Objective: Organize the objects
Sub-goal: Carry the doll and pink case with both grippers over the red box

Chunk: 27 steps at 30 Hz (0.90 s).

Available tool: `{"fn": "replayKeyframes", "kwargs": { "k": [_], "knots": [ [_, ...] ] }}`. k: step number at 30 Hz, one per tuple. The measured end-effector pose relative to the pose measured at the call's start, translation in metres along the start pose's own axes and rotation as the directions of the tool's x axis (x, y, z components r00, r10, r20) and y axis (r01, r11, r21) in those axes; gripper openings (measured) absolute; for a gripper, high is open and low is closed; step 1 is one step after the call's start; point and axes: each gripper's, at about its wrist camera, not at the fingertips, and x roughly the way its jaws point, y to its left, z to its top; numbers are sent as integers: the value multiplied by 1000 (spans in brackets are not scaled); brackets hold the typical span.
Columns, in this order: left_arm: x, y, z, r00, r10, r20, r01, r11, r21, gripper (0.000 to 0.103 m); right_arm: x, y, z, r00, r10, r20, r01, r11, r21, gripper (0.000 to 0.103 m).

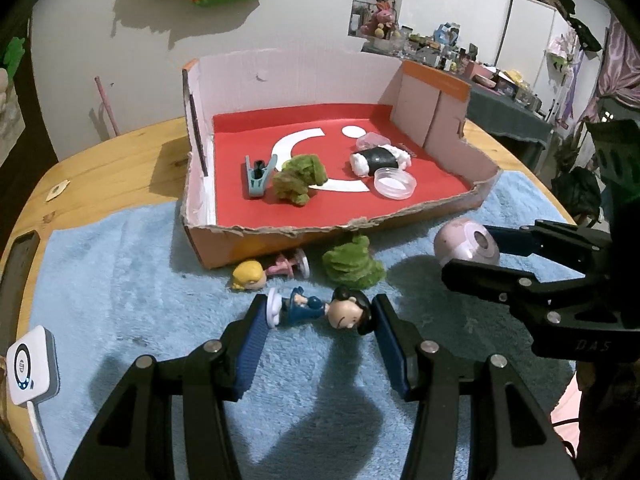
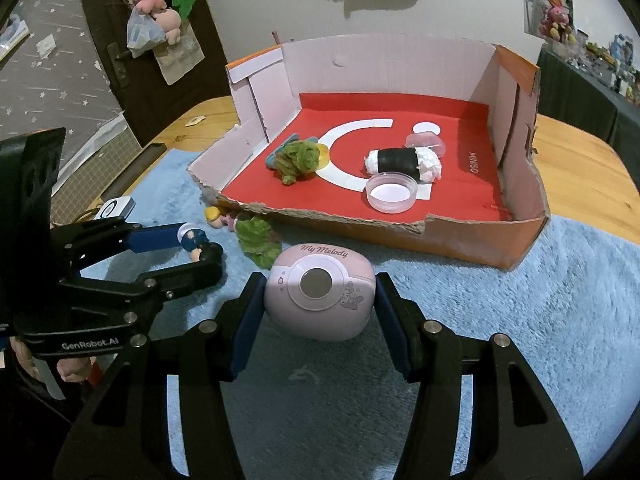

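A small dark-haired figurine in blue [image 1: 316,312] lies sideways between the blue pads of my left gripper [image 1: 318,312], which press on its head and its base; the same left gripper [image 2: 198,248] shows in the right wrist view. My right gripper [image 2: 320,296] is shut on a pink rounded "My Melody" device [image 2: 320,292], also visible from the left wrist as the pink device [image 1: 466,242]. Both are over the blue rug [image 1: 120,280], just in front of an open cardboard box [image 1: 280,232] with a red floor. Whether either thing is off the rug I cannot tell.
In the box [image 2: 340,216] lie a teal clip [image 1: 258,176], a green plush [image 1: 298,180], a sushi-roll toy [image 1: 378,158] and a clear round dish [image 1: 394,184]. A blonde figurine [image 1: 249,275] and another green plush [image 1: 352,264] lie before the box. A white square gadget [image 1: 32,364] sits left.
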Motion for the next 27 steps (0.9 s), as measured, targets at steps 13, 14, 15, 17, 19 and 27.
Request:
{"fn": "replayKeyframes", "kwargs": {
  "k": [13,14,15,17,19,27],
  "knots": [
    [4,15,2,999,39,-7,-39,999,-23,54,3,-2,0,1000,7,-10,-7,1000,0,53],
    [3,15,3,999,51,-1,-51,998,-23,54,3,-2,0,1000,6,-9,-6,1000,0,53],
    [2,17,4,998,58,2,-57,998,-25,54,2,-3,0,1000,5,-9,-5,1000,1,53],
    [0,23,5,999,50,2,-50,998,-42,54,2,-3,0,1000,4,-7,-4,1000,4,53],
    [-3,27,7,994,105,14,-104,994,-39,54,2,-4,0,1000,4,-7,-3,1000,5,53],
    [-20,42,18,990,129,56,-125,990,-65,54,-1,1,3,1000,12,2,-12,1000,-9,53]
  ]
}}
